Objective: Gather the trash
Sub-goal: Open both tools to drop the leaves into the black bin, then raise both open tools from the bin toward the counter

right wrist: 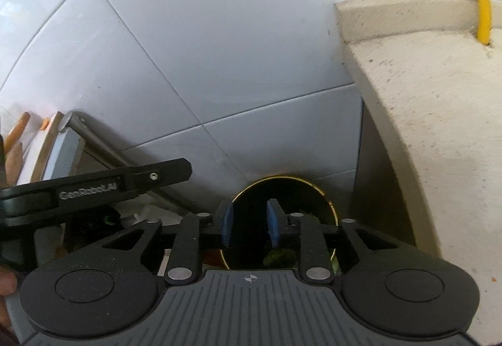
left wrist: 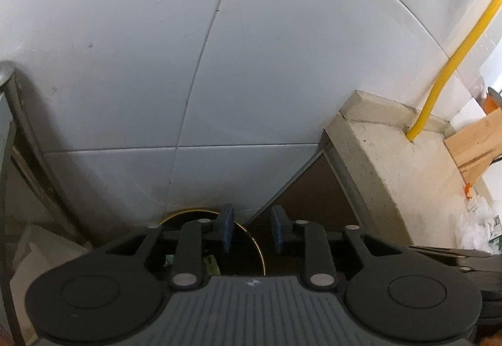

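Both sets of tongs hang released and empty over a dark round bin (right wrist: 282, 220) with a gold rim, which stands on the floor against the white tiled wall (right wrist: 219, 47) beside a beige stone worktop (right wrist: 439, 126). The right tongs (right wrist: 250, 226) sit above its mouth, where some greenish scrap lies; the left tongs (left wrist: 250, 228) hover at its rim.

On my feeds the beige stone bench (right wrist: 439, 132) fills the right of the frame, its raised back edge against the white tiled wall. A yellow hose (right wrist: 483, 0) meets its top near the upper right. In the left view, wooden boards (left wrist: 473, 145) lie at far right.
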Action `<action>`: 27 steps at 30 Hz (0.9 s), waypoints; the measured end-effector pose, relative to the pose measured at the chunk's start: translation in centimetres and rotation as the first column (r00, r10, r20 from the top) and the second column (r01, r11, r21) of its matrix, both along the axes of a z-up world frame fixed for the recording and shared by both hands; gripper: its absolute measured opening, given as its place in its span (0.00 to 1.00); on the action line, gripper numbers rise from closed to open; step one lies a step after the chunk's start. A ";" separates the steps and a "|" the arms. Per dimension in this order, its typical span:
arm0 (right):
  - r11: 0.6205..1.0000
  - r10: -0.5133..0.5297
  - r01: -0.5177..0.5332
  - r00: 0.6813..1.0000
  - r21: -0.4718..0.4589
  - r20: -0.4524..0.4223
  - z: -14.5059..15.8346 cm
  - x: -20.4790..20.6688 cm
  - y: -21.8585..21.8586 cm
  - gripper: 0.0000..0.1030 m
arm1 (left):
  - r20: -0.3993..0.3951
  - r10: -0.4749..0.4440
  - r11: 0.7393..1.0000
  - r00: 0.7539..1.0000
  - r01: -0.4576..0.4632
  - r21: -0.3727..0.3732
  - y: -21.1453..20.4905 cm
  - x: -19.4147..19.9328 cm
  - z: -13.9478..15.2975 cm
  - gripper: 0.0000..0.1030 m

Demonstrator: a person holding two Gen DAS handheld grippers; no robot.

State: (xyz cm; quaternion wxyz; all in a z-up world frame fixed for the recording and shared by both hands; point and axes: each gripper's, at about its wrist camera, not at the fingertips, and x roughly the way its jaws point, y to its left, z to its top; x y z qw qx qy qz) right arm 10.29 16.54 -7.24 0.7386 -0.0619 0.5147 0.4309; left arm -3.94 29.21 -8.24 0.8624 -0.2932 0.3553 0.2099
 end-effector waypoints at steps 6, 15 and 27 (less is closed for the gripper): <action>0.999 -0.039 0.040 0.998 -0.003 0.038 1.2 -0.5 -1.3 0.41 | 0.003 -0.016 1.000 1.000 0.016 0.023 -0.6 0.3 0.3 0.25; 0.993 -0.116 0.115 0.989 0.015 0.094 3.2 -0.8 -3.6 0.48 | -0.010 -0.055 0.993 0.998 0.055 0.100 -1.8 0.7 0.6 0.32; 0.981 -0.192 0.190 0.968 0.029 0.162 5.3 -1.9 -6.3 0.58 | 0.004 -0.097 0.977 0.995 0.095 0.191 -3.4 0.9 1.5 0.36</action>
